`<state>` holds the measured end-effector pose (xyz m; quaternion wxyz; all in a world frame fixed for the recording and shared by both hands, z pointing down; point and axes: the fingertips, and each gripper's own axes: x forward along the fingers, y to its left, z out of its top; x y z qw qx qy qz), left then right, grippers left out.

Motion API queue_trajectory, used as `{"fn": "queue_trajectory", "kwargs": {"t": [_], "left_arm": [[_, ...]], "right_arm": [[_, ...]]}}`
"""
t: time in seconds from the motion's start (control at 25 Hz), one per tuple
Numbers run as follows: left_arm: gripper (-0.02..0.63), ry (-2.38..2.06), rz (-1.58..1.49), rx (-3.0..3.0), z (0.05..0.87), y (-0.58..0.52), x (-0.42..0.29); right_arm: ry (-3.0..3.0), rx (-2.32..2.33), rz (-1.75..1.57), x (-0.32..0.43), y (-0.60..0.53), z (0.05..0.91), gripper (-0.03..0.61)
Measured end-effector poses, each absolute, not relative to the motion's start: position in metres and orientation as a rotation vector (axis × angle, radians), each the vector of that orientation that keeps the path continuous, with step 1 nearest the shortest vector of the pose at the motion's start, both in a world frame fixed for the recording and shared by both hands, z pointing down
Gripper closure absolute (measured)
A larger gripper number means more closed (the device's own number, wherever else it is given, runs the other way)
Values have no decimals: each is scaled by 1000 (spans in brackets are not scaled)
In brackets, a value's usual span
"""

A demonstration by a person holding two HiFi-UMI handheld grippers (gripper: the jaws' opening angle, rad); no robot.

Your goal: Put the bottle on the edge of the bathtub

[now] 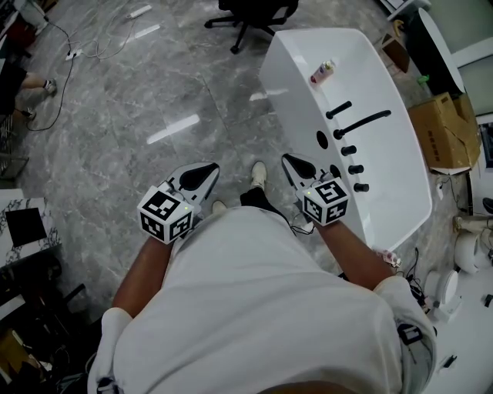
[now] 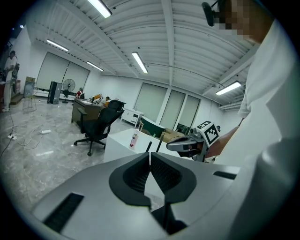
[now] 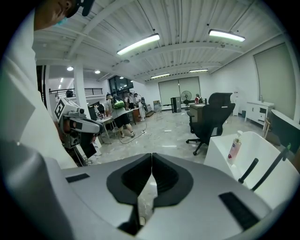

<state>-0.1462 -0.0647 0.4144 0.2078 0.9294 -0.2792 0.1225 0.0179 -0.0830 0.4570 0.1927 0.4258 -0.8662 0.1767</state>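
Standing upright on the far rim of the white bathtub [image 1: 400,165], the bottle [image 1: 322,73] shows a pink label and a pale pump top, and nothing touches it. It is well apart from both grippers. Along the tub's right-hand edge lies a row of black tap fittings [image 1: 360,123], a long spout and several knobs, between the bottle and the near end.

The left gripper [image 1: 203,172] is held low in front of the person [image 1: 262,308], over the grey marble floor [image 1: 115,100]; its fingers are pressed together with nothing between them. The right gripper [image 1: 296,165] sits just beside the near end of the bathtub, apart from it, and its fingers are likewise closed on nothing. Both point forward and a little downward, roughly level with each other, with the person's shoes visible between them.

A black office chair [image 1: 250,15] stands beyond the tub, and a cardboard box [image 1: 443,127] rests on the floor to the tub's right
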Motion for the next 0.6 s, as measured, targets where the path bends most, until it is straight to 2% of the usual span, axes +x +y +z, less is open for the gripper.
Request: {"fn": "queue_trajectory", "kwargs": {"t": [0.6], "left_arm": [[590,-792,328,2591,412,-59,-154]], "right_arm": [[-2446,1130,465,1,-79,454,571]]}}
